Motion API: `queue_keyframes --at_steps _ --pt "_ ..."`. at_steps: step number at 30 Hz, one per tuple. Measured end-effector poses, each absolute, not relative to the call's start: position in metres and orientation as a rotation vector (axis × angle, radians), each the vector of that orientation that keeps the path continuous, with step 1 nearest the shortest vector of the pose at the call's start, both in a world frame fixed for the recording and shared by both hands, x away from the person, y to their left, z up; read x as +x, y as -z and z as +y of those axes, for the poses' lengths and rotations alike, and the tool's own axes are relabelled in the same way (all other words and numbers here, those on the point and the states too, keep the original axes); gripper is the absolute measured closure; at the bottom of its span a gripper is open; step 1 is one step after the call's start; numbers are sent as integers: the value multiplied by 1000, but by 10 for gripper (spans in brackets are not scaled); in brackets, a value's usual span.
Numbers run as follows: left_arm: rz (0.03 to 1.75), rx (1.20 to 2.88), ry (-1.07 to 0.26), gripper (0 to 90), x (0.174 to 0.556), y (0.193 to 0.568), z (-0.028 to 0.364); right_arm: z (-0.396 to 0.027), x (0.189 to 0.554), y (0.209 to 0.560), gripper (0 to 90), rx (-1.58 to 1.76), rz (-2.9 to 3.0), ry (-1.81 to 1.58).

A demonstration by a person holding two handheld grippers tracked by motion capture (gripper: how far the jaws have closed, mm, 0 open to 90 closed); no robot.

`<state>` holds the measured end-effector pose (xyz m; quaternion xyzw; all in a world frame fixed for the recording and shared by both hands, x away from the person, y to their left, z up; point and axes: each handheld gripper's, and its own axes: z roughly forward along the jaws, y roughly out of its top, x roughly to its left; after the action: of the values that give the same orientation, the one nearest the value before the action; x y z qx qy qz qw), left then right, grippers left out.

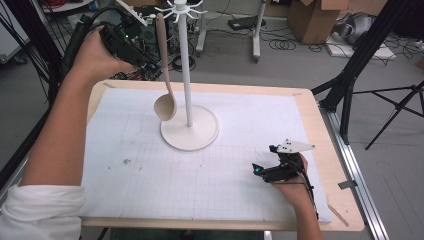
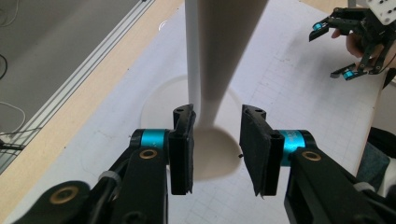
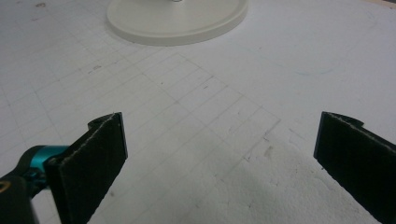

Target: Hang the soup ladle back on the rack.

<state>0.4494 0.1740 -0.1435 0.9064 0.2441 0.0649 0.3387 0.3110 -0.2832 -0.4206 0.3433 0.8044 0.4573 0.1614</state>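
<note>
Ladle up at white stand, L gripper at its handle; R gripper idle on worktop.

High view: L gripper (image 1: 131, 46) raised past far-left edge of worktop (image 1: 320, 125), at the upper handle of a beige ladle (image 1: 164, 75); grip not clear from here. Ladle hangs near-vertical, bowl low, just beside pole of white stand (image 1: 189, 90), above its round base. R gripper (image 1: 272, 162) low at near-right, on gridded white mat (image 1: 125, 150), well apart from stand.
L gripper view: fingers (image 2: 181, 149) spread, either side of ladle handle (image 2: 224, 60); contact with pads cannot tell. Bowl below, pole beside. R gripper (image 2: 334, 49) far off, fingers spread.
R gripper view: fingers (image 3: 88, 163) wide apart, nothing between; stand base (image 3: 177, 23) ahead.
</note>
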Motion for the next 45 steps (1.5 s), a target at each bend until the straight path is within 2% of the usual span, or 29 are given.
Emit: queue_keyframes --at_steps 14,27,40,45 --pt "630 2292 -202 370 430 149 194 -282 311 420 14 974 2300 -1308" --pt "524 2242 -210 257 397 160 207 -280 311 420 14 973 2304 -1302" --pt "482 2166 -215 163 376 191 229 -279 310 421 14 972 2312 -1297" --pt "446 2107 -156 126 367 210 237 -278 311 421 14 974 2315 -1289"
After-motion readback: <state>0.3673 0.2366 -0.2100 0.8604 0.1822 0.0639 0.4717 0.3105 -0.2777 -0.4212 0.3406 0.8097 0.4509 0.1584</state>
